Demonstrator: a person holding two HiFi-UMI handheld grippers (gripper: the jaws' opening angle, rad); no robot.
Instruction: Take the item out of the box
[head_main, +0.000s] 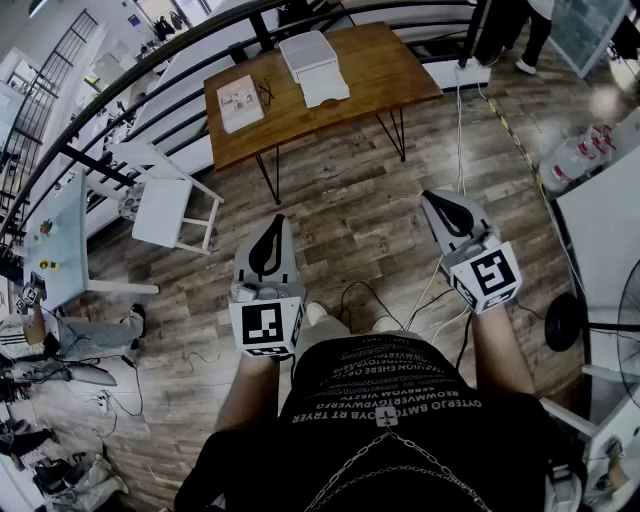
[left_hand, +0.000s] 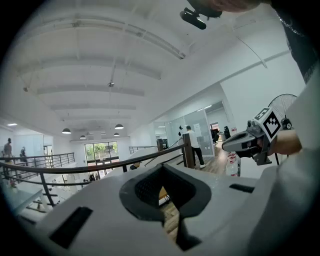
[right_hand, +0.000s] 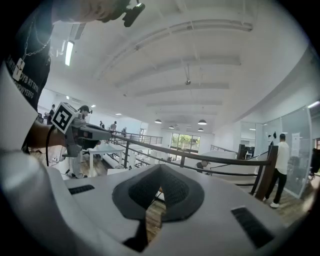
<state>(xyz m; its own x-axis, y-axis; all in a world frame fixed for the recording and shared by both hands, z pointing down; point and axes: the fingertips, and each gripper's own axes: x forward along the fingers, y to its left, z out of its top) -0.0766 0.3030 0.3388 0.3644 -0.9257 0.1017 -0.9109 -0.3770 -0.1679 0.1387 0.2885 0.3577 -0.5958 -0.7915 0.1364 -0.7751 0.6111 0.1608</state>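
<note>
Closest to my feed is the wearer's black shirt (head_main: 390, 400), pale lettering across the chest and a chain (head_main: 400, 452) hanging over it. Two bare forearms (head_main: 250, 398) reach forward from it.

On the left, the left gripper (head_main: 277, 224) is held just past the chest, its marker cube (head_main: 266, 326) turned up toward the head camera. The right gripper (head_main: 430, 198) is held a little farther out on the other side. The two are well apart, both roughly level above the wood floor (head_main: 350, 190) and aimed toward the table.

Looking along the left gripper's own view, I read the claw as pressed together: the dark pads meet, nothing is caught in them, and only a sliver of floor shows through the notch below. The right gripper view reads the same, with the pads closed on each other and empty.

Cables (head_main: 380, 295) trail over the planks near the feet. Farther out, a white stool (head_main: 165, 205) stands off to the left.

Beyond that is the wooden table (head_main: 390, 75) on thin dark legs. The box (head_main: 306, 50) is white with its lid on and sits toward the table's far edge, well away from both grippers. What it contains is hidden from me. A white sheet (head_main: 325, 92) lies just in front of the box, touching it. A booklet (head_main: 240, 103) rests to the left, with a small dark object (head_main: 267, 93) beside it that I cannot identify.

Behind the table a dark railing (head_main: 200, 40) curves across the view.
</note>
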